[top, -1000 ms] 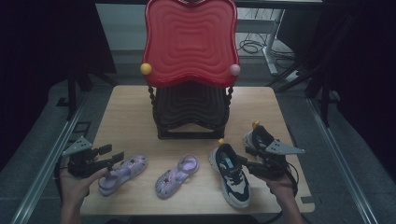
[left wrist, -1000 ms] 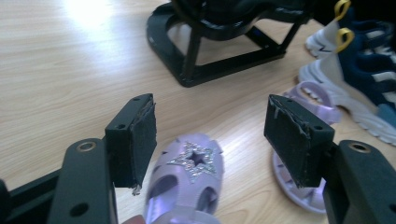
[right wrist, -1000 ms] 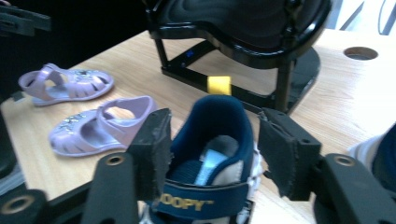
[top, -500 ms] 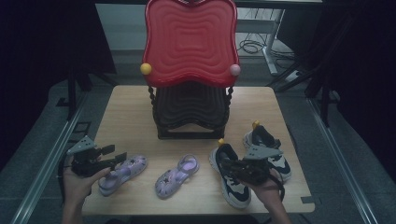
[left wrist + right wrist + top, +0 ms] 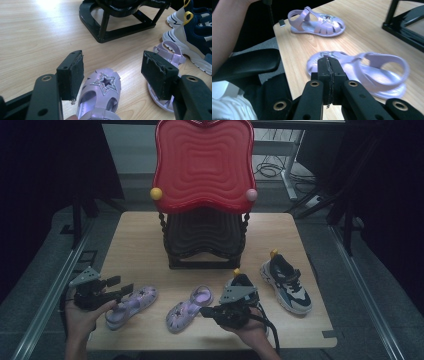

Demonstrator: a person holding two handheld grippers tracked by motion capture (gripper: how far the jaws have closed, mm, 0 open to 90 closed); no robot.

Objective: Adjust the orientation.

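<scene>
while left gripper point(image 5: 111, 75) hangs with jaws wide apart over toe of left purple sandal point(image 5: 131, 305), nothing pinched, right gripper point(image 5: 328, 65) has just closed, pads pressed together, empty, tips low over toe of second purple sandal point(image 5: 362, 72). both sandals flat on desk point(image 5: 140, 250), near front edge. navy-white sneakers point(image 5: 286, 282) right of them; black stand point(image 5: 202, 240) with red tray behind.

Left sneaker point(image 5: 239, 285): mostly hidden behind the right gripper point(image 5: 207, 311) in the high view.
Near sandal point(image 5: 101, 97): heel end cut off by the bottom edge in the left gripper view.
Other sandal point(image 5: 167, 58): partly hidden behind a jaw pad there.
Sneakers point(image 5: 192, 35): cut off by the right edge.
Black stand point(image 5: 405, 22): cropped, only a corner visible.
</scene>
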